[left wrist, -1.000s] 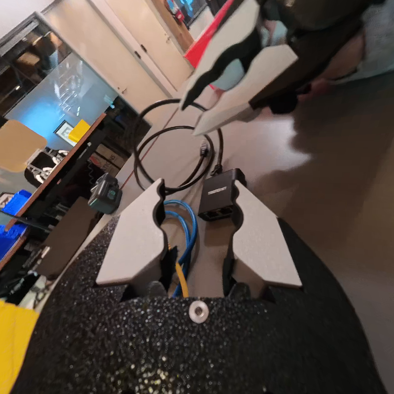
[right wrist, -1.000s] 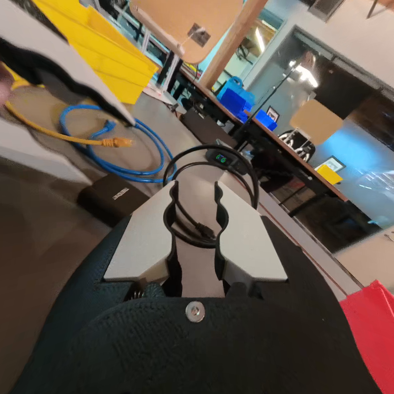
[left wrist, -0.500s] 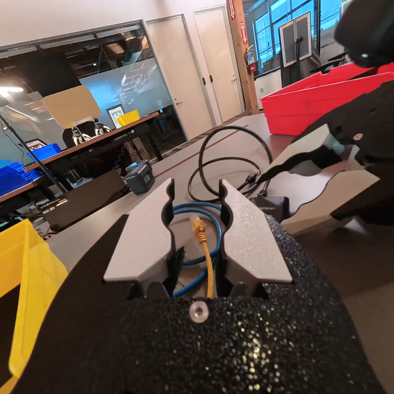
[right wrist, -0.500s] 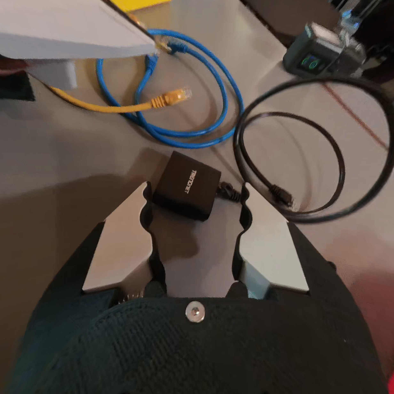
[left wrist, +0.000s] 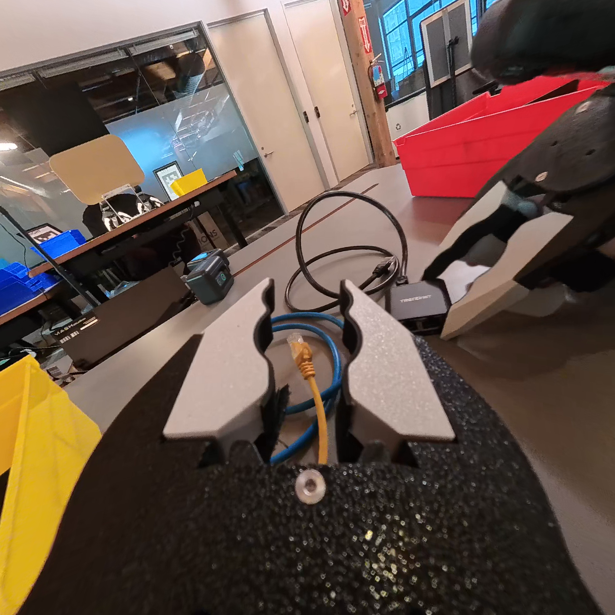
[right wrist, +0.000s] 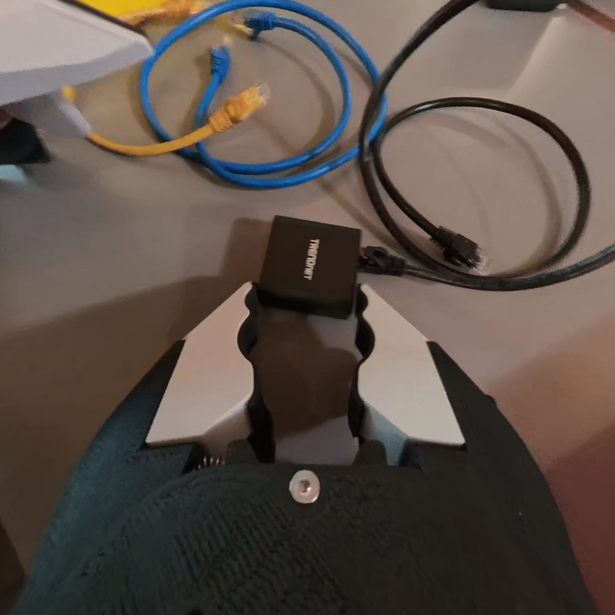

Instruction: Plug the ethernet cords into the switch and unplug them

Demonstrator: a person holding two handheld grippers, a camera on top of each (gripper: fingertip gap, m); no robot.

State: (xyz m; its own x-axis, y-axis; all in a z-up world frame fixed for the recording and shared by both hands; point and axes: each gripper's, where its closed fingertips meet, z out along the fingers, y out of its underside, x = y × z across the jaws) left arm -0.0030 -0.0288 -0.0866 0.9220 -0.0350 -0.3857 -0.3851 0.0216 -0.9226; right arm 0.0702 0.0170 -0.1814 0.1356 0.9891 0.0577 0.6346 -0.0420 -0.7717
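The black switch (right wrist: pixel 309 263) lies on the grey table (right wrist: pixel 100 249), with a black cord (right wrist: pixel 382 263) plugged into its far end. My right gripper (right wrist: pixel 306 289) is shut on the switch's near end, one finger against each side. It also shows in the left wrist view (left wrist: pixel 439 306), around the switch (left wrist: pixel 417 303). My left gripper (left wrist: pixel 307 299) is open and empty. Seen between its fingers, the yellow cord's plug (left wrist: pixel 299 349) lies loose on the table inside the blue cord's loop (left wrist: pixel 334 362). Both blue plugs (right wrist: pixel 218 63) are free.
A red bin (left wrist: pixel 482 159) stands at the back right. A yellow bin (left wrist: pixel 33 449) is close on the left. A small grey device (left wrist: pixel 209 276) sits behind the cords. The black cord's free plug (right wrist: pixel 456 246) lies to the right of the switch.
My right gripper swung down over the switch and narrowed its jaws onto its near end. My left gripper levelled out, narrowed, and now frames the yellow plug.
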